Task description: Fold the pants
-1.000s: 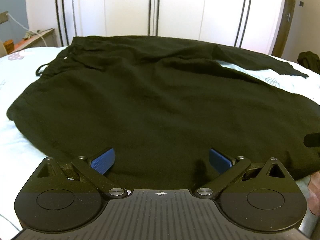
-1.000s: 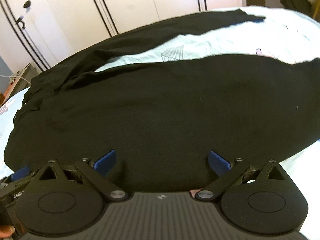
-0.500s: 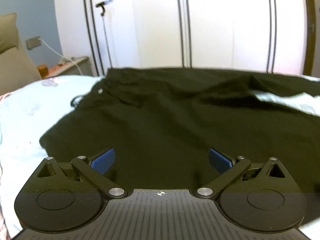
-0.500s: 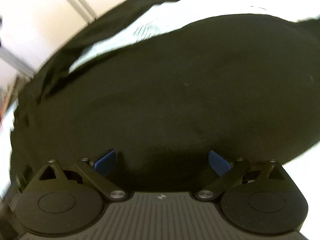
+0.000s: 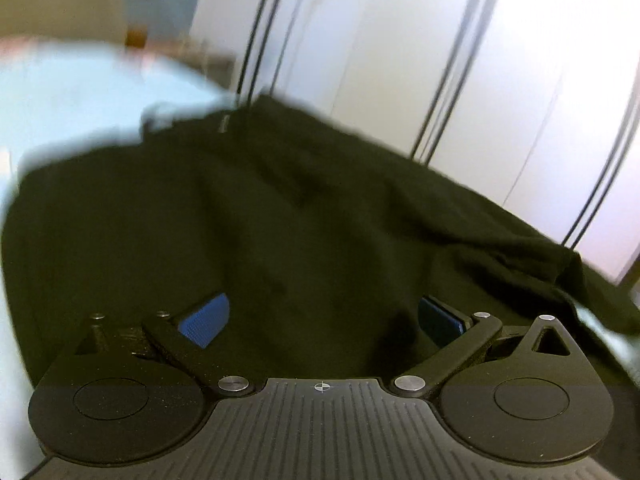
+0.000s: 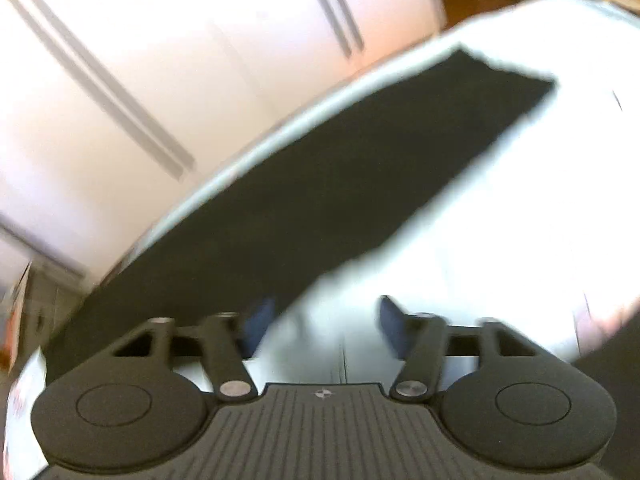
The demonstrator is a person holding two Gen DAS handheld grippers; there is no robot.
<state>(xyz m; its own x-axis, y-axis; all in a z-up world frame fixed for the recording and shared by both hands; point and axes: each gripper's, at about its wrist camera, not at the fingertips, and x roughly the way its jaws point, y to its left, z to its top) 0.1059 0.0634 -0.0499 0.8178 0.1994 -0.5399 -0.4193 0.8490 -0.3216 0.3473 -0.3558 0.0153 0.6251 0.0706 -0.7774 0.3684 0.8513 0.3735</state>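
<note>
Black pants (image 5: 280,220) lie spread on a pale bed sheet (image 5: 72,104). In the left wrist view their waist end fills the middle, and my left gripper (image 5: 322,318) is open and empty just above the near fabric. In the right wrist view one long black pant leg (image 6: 340,184) runs diagonally up to the right across the sheet (image 6: 500,220). My right gripper (image 6: 320,320) is open and empty, its left finger over the leg's edge and its right finger over bare sheet. Both views are blurred.
White wardrobe doors (image 5: 400,60) with dark vertical trim stand behind the bed, and show in the right wrist view (image 6: 160,60) too. A blurred bedside unit (image 5: 180,48) is at the far left. The bed's far edge (image 6: 280,132) curves behind the leg.
Both grippers have swung: the left view has turned left and tilted toward the waist end, the right view has moved right off the near leg to the far leg and bare sheet. Right jaws have narrowed somewhat.
</note>
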